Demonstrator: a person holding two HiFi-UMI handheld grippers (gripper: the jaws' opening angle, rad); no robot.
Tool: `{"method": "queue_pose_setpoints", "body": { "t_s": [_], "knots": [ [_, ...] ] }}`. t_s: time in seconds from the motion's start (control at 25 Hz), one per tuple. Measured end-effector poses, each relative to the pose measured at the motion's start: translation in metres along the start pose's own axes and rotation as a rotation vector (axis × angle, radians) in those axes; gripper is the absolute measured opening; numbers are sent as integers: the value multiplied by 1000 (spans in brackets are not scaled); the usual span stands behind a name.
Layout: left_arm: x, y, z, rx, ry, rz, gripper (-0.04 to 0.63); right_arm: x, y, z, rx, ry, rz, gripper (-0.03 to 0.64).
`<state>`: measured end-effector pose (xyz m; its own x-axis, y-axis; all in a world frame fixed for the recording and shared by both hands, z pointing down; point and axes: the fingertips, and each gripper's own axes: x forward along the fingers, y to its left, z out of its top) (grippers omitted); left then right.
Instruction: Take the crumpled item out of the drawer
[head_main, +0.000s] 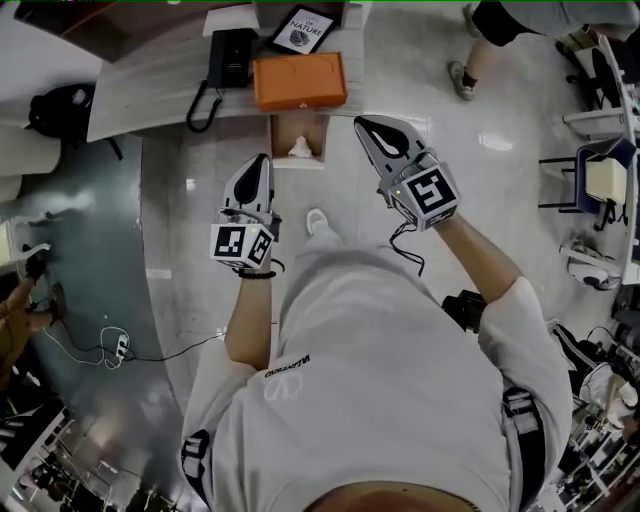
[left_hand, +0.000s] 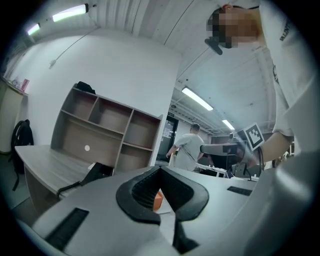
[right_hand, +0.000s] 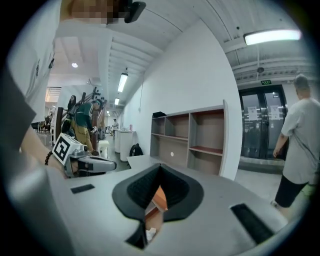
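In the head view a wooden drawer (head_main: 276, 140) stands pulled out under the desk's front edge, with the white crumpled item (head_main: 300, 149) lying inside it. My left gripper (head_main: 264, 161) hangs left of the drawer and nearer to me, its jaws shut with nothing between them. My right gripper (head_main: 364, 123) is to the drawer's right at about its level, jaws together and empty. In the right gripper view (right_hand: 160, 168) a bit of the white crumpled item (right_hand: 149, 233) shows low between the jaws. The left gripper view (left_hand: 161, 169) shows the tips touching.
On the desk (head_main: 140, 95) sit a black phone (head_main: 230, 58), an orange box (head_main: 298, 80) right above the drawer, and a magazine (head_main: 303, 30). A black backpack (head_main: 58, 108) lies at the left, chairs (head_main: 600, 180) at the right. Another person's foot (head_main: 462, 80) is at the back right.
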<state>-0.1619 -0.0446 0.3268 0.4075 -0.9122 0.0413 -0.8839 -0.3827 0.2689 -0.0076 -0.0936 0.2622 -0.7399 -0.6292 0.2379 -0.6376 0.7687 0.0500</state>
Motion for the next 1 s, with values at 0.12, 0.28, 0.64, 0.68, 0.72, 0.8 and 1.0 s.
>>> {"method": "queue_pose_setpoints", "body": {
  "t_s": [0.12, 0.28, 0.64, 0.68, 0.72, 0.8, 1.0],
  "knots": [
    [4, 15, -21, -22, 33, -5, 0, 16, 5, -19, 17, 29, -9, 1],
    [14, 29, -44, -45, 74, -7, 0, 32, 4, -35, 25, 59, -14, 0],
    [50, 47, -97, -83, 160, 38, 0, 72, -2, -101, 55, 152, 20, 2],
    [53, 47, -105, -84, 173, 49, 0, 76, -2, -113, 61, 172, 29, 1],
    [56, 47, -115, -85, 188, 57, 0, 80, -2, -125, 69, 192, 37, 2],
    [61, 47, -135, -83, 223, 67, 0, 89, 0, -151, 96, 230, 51, 2],
    [72, 48, -171, -92, 286, 92, 2, 104, 3, -204, 167, 292, 69, 1]
  ]
}}
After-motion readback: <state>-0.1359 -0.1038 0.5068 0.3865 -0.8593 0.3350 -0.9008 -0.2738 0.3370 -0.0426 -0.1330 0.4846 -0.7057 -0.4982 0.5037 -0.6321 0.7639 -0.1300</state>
